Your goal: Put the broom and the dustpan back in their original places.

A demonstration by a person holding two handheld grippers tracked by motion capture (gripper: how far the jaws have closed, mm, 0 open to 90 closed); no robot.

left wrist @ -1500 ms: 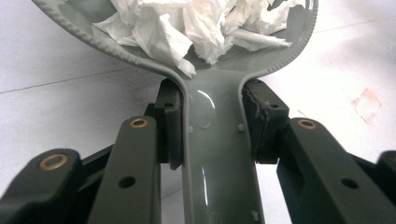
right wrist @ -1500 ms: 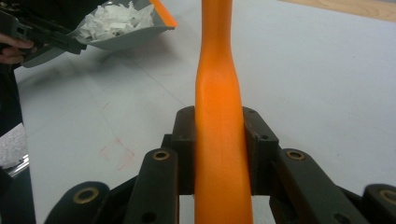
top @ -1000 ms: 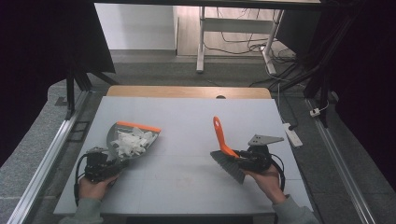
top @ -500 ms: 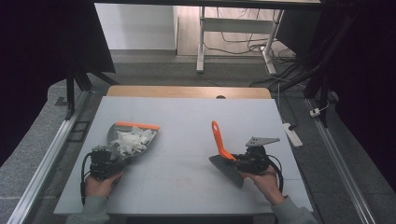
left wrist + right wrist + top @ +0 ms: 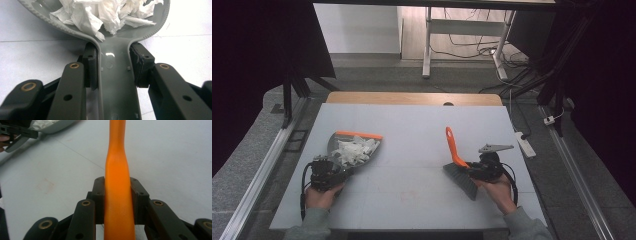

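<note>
— Tongs first: what has the left tongs got?

— Its jaws are clamped on the grey handle of the dustpan, a pad pressed to each side. The pan lies on the left of the worktop, orange lip pointing away from the person, heaped with crumpled white paper.

— And the right tongs?

— Closed tight on the orange handle of the brush; the handle slants up and away, and the dark bristles rest on the worktop by the person's right hand.

— Anything between them?

— Bare worktop. Pan and brush are well apart. Beyond the far edge stand a white frame and loose cables on the floor.
</note>
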